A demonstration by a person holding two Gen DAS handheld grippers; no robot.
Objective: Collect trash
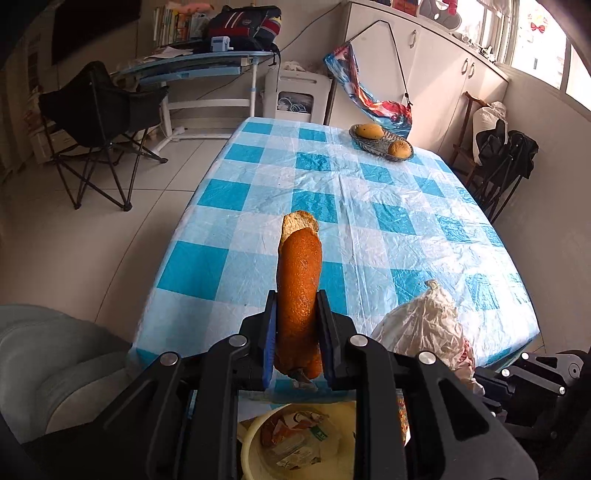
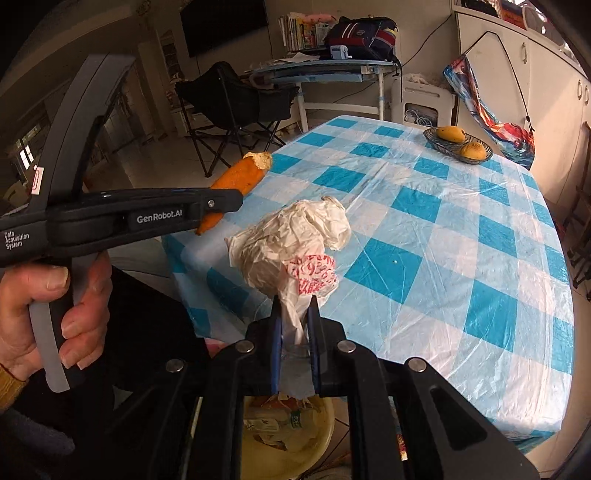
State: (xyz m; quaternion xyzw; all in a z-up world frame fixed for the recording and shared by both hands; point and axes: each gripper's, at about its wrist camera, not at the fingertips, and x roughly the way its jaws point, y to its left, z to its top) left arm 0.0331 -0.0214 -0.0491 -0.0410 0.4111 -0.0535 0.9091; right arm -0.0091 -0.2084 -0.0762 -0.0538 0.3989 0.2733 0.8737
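Room: tiled floor, white cabinets along the window wall, a blue desk [image 1: 192,64] at the back with a dark backpack [image 1: 243,26] on it, and a black folding chair [image 1: 99,125] beside the table.
Surface: table [image 1: 332,206] under a blue-and-white checked plastic cloth; a woven basket [image 1: 380,142] with two yellow-orange fruits sits at its far end.
Left gripper [image 1: 297,299]: jaws drawn in to a narrow gap, clamped on both sides of a long strip of orange peel [image 1: 299,288].
Peel position: it stands up out of the jaws, rind side toward the left wrist camera, with pale pith showing at the torn tip; in the right wrist view it is tilted and lifted off the cloth at the near left edge of the table.
Left hand [image 2: 55,314]: fingers wrapped round the grey trigger, thumb on top, tool held level and pointing across the table edge.
Right gripper [image 2: 294,306]: jaws nearly closed, pinching the twisted neck of a crumpled white plastic bag [image 2: 291,240] with red print.
Bag position: it bulges above the jaws, just beside the peel, over the table's near edge.
Trash bin [image 2: 317,439]: yellow tub below both grippers, already holding wrappers and scraps.
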